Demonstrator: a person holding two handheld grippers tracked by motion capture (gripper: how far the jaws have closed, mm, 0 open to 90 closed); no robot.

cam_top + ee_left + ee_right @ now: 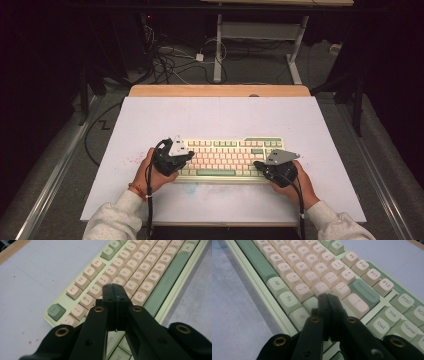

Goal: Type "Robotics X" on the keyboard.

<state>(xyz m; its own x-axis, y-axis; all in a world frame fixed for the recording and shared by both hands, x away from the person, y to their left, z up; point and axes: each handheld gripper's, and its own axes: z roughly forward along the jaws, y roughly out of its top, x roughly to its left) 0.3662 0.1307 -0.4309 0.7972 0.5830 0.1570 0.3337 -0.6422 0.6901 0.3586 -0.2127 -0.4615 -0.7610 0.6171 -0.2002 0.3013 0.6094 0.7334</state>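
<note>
A pale green keyboard (227,158) with cream and green keys lies on the white table top (220,120). My left gripper (186,156) hovers over the keyboard's left end, and its jaws press flat together with nothing between them. In the left gripper view the shut tips (115,286) point over the cream letter keys (140,277) near the number row. My right gripper (258,164) sits at the keyboard's right end, also shut on nothing. In the right gripper view its tips (327,296) hang over the keys beside the green Backspace key (365,293).
The white table top has faint red specks (131,160) left of the keyboard and a wooden strip (220,90) along its far edge. Beyond it stand a desk frame (260,40) and loose cables (170,60) on the floor. A person's forearms in light sleeves enter from below.
</note>
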